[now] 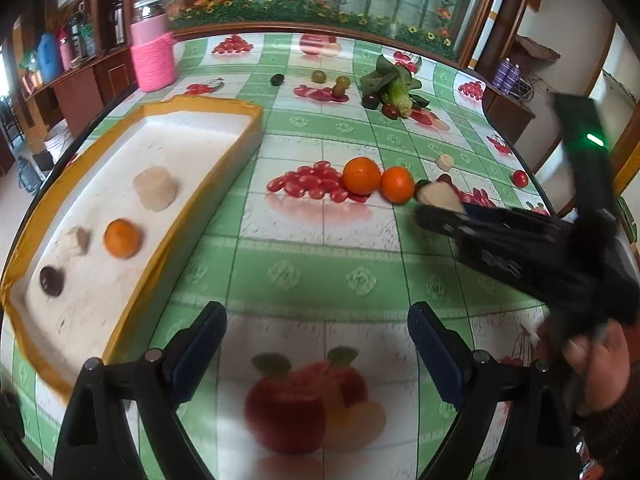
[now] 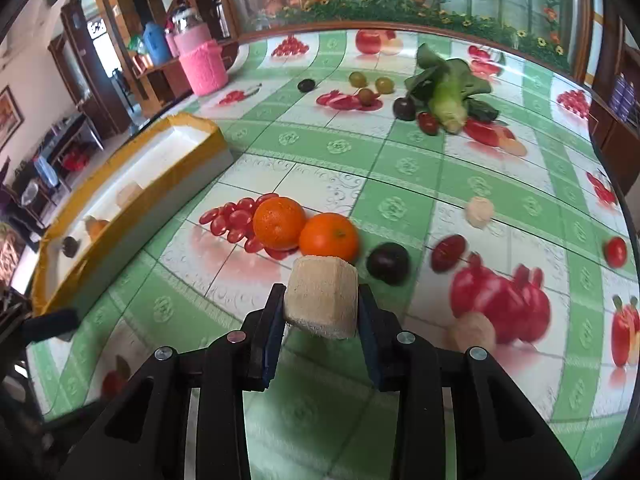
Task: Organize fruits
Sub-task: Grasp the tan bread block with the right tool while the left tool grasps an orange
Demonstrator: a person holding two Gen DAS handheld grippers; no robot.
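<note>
left hand-held gripper (image 1: 316,344): black, blue pads, silver screws | right hand-held gripper (image 2: 322,320): same, green light

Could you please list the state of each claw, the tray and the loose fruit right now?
Left claw: open, holding nothing.
Right claw: shut on a beige chunk.
Tray: holds four pieces.
Two oranges: touching, on the table.
Dark plum: loose on the table.

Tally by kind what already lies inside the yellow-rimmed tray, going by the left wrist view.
Orange: 1
Beige chunks: 2
Dark plum: 1
Total in the tray: 4
Not counted: held beige chunk in the right gripper.
</note>
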